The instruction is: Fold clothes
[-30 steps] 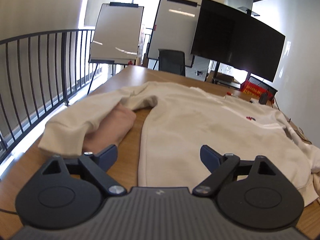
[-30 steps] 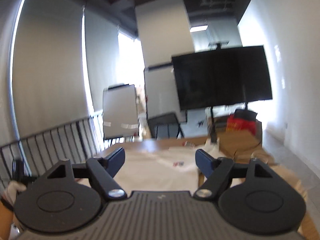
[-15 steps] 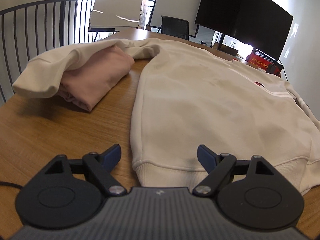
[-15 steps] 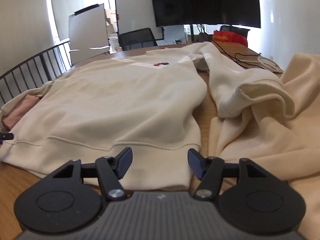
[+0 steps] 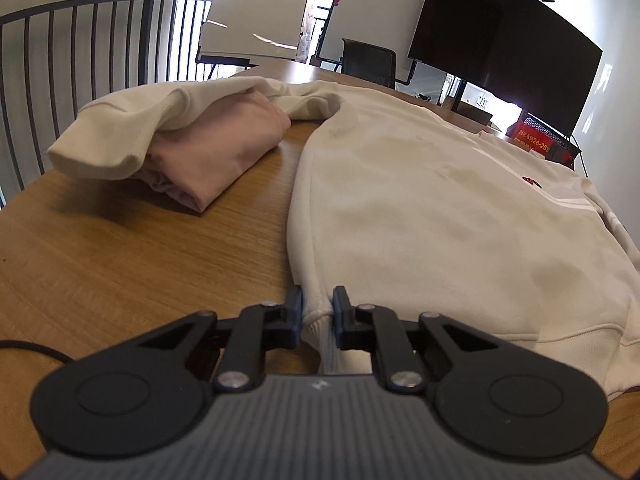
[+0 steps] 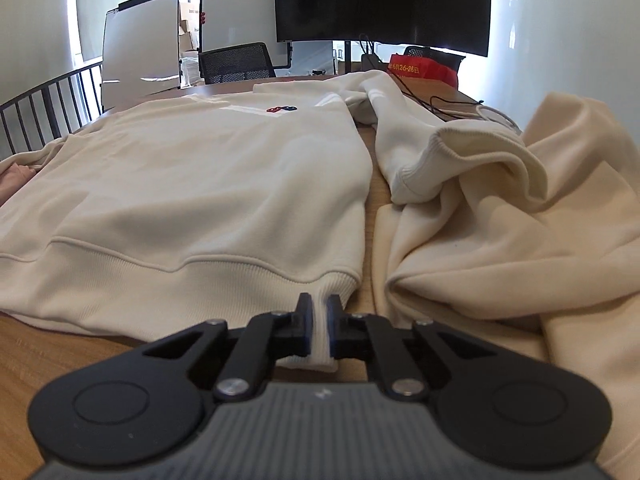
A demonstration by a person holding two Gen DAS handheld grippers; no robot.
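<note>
1. Sweatshirt (image 5: 440,208) lies flat, front up, on the wood surface (image 5: 120,248); hem nearest the cameras, neck at the far end. One sleeve is draped over a folded pink garment (image 5: 224,148) on the left, the other runs off toward a crumpled cream garment (image 6: 520,240) on the right.
2. Left gripper (image 5: 318,312): fingers closing, narrow, w/ the ribbed hem corner of the sweatshirt pinched between them.
3. Right gripper (image 6: 318,324): fingers closing too, narrow, on the opposite hem corner; white rib fabric shows in the gap.
4. Handling, my read: thick fleece-type knit, soft & floppy, light-to-medium weight, not slippery, not fragile. It'll sag in the middle when lifted, so both corners need to rise together & stay spread apart.
5. Where to hold: ribbed hem band is the best spot, since it's double thick & bunches well between fingers. Corners look right for a hem-to-neck fold.
6. Risks: rib is stretchy, so a shallow pinch could slip. Sleeves may drag the pink garment or catch the cream one beside it; probably need tucking in first.
</note>
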